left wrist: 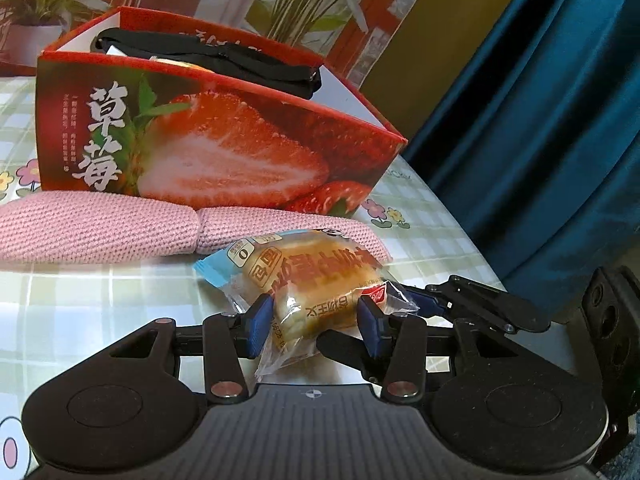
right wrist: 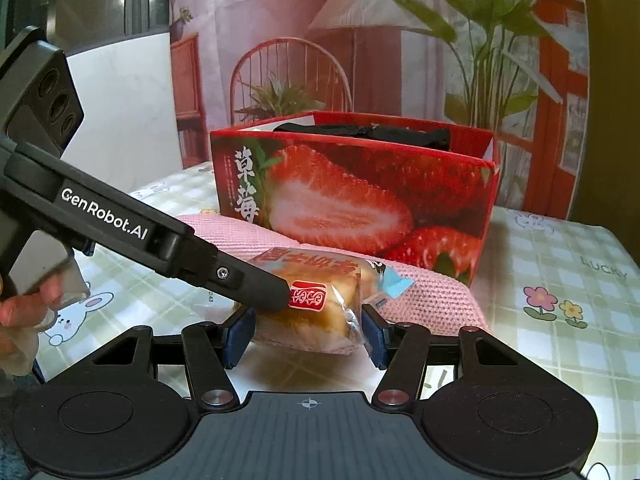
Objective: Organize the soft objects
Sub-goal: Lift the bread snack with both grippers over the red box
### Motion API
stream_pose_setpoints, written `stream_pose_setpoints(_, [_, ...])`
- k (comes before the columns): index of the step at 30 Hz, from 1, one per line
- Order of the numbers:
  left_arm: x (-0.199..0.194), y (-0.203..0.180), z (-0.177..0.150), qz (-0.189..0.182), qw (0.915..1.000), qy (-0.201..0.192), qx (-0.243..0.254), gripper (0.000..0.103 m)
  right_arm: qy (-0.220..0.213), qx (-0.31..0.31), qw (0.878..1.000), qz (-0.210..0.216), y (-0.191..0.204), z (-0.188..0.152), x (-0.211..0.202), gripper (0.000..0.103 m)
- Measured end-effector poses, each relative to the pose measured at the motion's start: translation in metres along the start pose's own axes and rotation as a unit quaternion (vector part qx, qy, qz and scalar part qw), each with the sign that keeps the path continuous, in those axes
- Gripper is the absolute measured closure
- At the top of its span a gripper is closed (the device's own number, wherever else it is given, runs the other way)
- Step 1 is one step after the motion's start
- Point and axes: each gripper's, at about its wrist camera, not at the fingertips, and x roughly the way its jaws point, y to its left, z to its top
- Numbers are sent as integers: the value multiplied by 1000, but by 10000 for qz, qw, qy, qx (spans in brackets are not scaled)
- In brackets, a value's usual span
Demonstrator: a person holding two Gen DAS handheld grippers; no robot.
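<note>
- Spread over the table: a glossy cloth (right wrist: 560, 248) in pale green and white checks, printed with small pink and yellow flowers, white rabbits and the word "LUCKY".
- On the cloth, toward the back: an open red box (left wrist: 224, 148) with a large cut strawberry and white Chinese characters on its front wall; white inside.
- Lying across the box's open top: a black fabric item (left wrist: 224, 56), one end drooping over the right rim.
- Just in front of the box, touching its base: a pink knitted piece (left wrist: 96, 224), laid flat along the cloth.
- In front of the pink knit, partly over its right end: a wrapped bread roll (left wrist: 316, 284) in clear plastic with a light-blue end and a red label.
- Left gripper (left wrist: 316, 320): blue pads pinching the near end of the roll, wrapper crinkled between them.
- Right gripper (right wrist: 306, 332): blue pads pressed on the roll (right wrist: 320, 304) from both sides, also pinching it.
- In the right wrist view, the left tool's black body reaching in from the left to the roll, a hand (right wrist: 24, 312) on its handle.
- Behind the table: a printed backdrop (right wrist: 360, 40) of a red chair, a lampshade and leafy potted plants.
- Farther left, a white wall; to the right in the left wrist view, a dark teal curtain (left wrist: 540, 120).
</note>
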Motion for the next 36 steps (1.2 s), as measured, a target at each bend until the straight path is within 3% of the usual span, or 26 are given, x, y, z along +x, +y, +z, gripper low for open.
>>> stream_pose_setpoints(10, [-7,7,-10,-78,9995,-7,-301,55,184,-30,9998,40,9,-2,-5,55])
stream_pose_setpoints(18, [-38,-10,9,-226,9981,-567,-64,55,-256,-210,9994,-59,15,22,-30,56])
stream_pose_setpoints(24, [-53,-27,53,-159,9940,-1019,370,55,-599,-882,9940,-250,18,67,-39,56])
stream_pose_setpoints(29, [-56,-24,88,-208,9895,-1391,324,52,-864,-1080,9900,-289,8,114,-33,56])
stream_pose_setpoints(36, [-17,-10,131,-110,9916,-1244,345,52,-750,-1227,9886,-440,-12,140,8,59])
